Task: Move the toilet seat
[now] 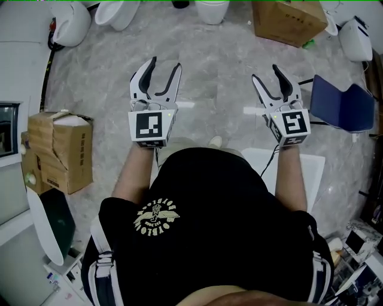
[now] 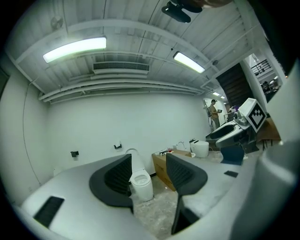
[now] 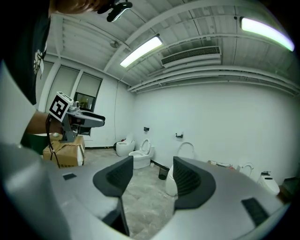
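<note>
Both tongs open and empty; toilet seat far ahead, raised.

Head view: left tongs [image 1: 165, 64] and right tongs [image 1: 266, 73] have their jaws spread over bare floor. The toilet [image 1: 212, 8] sits well apart between them, neither clearly nearer. Left gripper view: toilet seat [image 2: 132, 157] upright, framed between the jaws. Right gripper view: seat is behind one jaw, and a dark bin [image 3: 163, 174] shows that the left view lacks.

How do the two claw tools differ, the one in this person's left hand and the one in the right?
The left gripper points nearly straight ahead; the right gripper leans more inward. A white toilet stands framed between the left gripper's jaws in its own view; the right gripper's jaws frame mostly grey floor. Both are open, hold nothing, and carry a black-and-white marker cube.
</note>
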The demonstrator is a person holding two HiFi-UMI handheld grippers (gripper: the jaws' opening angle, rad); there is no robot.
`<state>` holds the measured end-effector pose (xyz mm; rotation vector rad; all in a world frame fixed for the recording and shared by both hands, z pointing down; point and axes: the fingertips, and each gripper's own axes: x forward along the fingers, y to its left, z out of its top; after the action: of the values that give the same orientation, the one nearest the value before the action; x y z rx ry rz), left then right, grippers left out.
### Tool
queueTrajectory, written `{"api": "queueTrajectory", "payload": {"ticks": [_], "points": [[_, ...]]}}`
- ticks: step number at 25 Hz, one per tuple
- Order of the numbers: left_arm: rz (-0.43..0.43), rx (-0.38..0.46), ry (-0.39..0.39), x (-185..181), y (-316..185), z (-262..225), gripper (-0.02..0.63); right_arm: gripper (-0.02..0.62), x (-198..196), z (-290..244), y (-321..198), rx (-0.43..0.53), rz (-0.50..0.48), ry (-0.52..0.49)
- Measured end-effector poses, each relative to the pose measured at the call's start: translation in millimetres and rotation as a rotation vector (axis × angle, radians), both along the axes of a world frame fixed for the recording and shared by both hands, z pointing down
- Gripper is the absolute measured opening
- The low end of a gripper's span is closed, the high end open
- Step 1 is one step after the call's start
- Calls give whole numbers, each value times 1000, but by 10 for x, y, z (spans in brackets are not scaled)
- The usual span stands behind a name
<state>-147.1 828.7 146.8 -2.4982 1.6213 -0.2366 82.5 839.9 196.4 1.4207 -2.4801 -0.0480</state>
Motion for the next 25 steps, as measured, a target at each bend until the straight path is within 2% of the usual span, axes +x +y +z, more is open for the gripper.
{"api": "queueTrajectory", "payload": {"ticks": [3, 5, 8, 12, 20, 25], "points": [[-61, 29, -16, -72, -79, -17, 219, 256, 57, -7, -110, 32, 7, 40], [-73, 36, -15, -66, -152, -16, 219, 258, 92, -20, -185, 39, -1, 31], [-39, 36, -30, -21, -233, 30, 221, 262, 89, -22, -306, 36, 6, 9], [-12, -24, -22, -120, -474, 172, 222, 264, -87, -25, -552, 36, -17, 12], [64, 30, -26, 65, -1126, 1, 222, 264, -86, 52, -1122, 8, 24, 22], [81, -14, -48, 180, -1536, 159, 222, 264, 24, 196, -1512, -29, 41, 15]]}}
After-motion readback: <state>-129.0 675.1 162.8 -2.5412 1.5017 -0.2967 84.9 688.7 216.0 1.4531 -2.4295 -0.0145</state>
